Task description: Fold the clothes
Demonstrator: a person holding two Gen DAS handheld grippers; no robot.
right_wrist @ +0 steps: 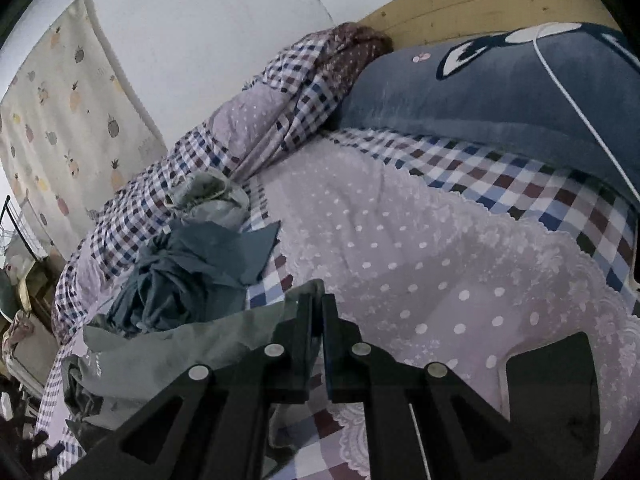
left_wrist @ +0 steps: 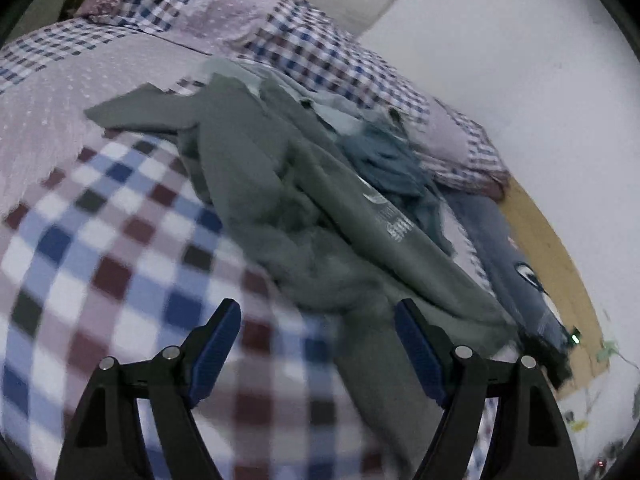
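My left gripper (left_wrist: pixel 318 322) is spread wide, holding nothing, hovering over the checked bedspread (left_wrist: pixel 108 248) right at the crumpled grey-green garment (left_wrist: pixel 256 176). My right gripper (right_wrist: pixel 318 300) is clamped on a corner of that same garment (right_wrist: pixel 192 340) — cloth pinched between the fingers. A blue garment (right_wrist: pixel 188 276) is bunched just beyond it, near the rolled checked quilt (right_wrist: pixel 224 136).

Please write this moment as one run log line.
left gripper: open, over grey garment | right gripper: shut on grey garment edge | blue garment: crumpled, unfolded
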